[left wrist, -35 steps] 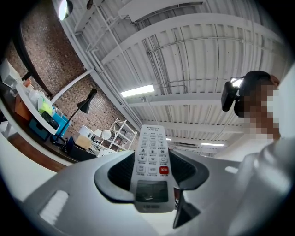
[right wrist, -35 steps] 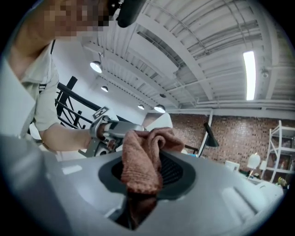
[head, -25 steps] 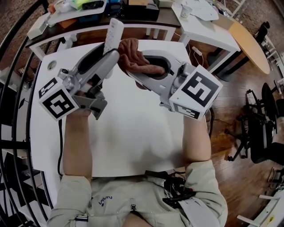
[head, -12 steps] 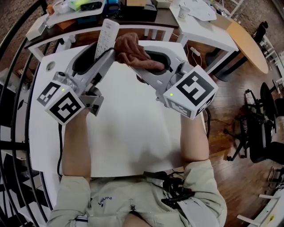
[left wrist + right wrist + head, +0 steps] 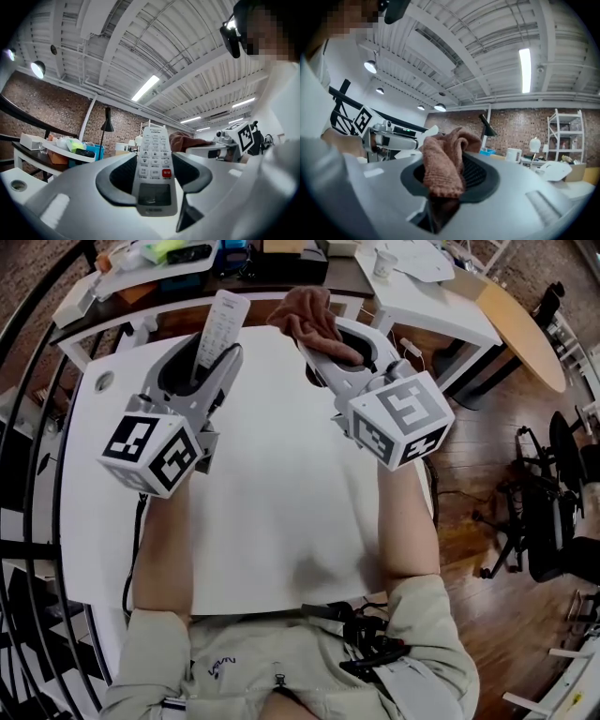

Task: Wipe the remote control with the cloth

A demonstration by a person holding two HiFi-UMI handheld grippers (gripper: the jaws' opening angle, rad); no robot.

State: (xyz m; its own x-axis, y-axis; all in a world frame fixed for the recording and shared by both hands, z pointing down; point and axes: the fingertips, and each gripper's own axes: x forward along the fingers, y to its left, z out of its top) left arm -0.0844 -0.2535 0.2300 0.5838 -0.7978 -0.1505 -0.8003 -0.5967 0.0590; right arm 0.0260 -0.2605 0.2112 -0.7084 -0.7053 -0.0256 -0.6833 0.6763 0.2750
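My left gripper (image 5: 211, 357) is shut on a white remote control (image 5: 218, 324), which sticks up and away past the jaws, over the far part of the white table (image 5: 272, 521). In the left gripper view the remote (image 5: 153, 164) shows its button face, a red key low on it, clamped between the dark pads. My right gripper (image 5: 342, 343) is shut on a bunched brown cloth (image 5: 307, 315), which stands apart from the remote, to its right. The cloth (image 5: 443, 161) fills the right gripper's jaws (image 5: 447, 183); the left gripper (image 5: 393, 138) shows beyond it.
A dark shelf (image 5: 187, 263) with bright clutter runs behind the table. A white side table (image 5: 441, 287) with a cup and papers stands at the back right. A round hole (image 5: 101, 381) sits in the tabletop's far left corner. A black railing (image 5: 28, 474) curves along the left.
The cloth was against the remote; the right gripper has carried it off to the right, leaving a gap. The left gripper has rolled and moved left with the remote.
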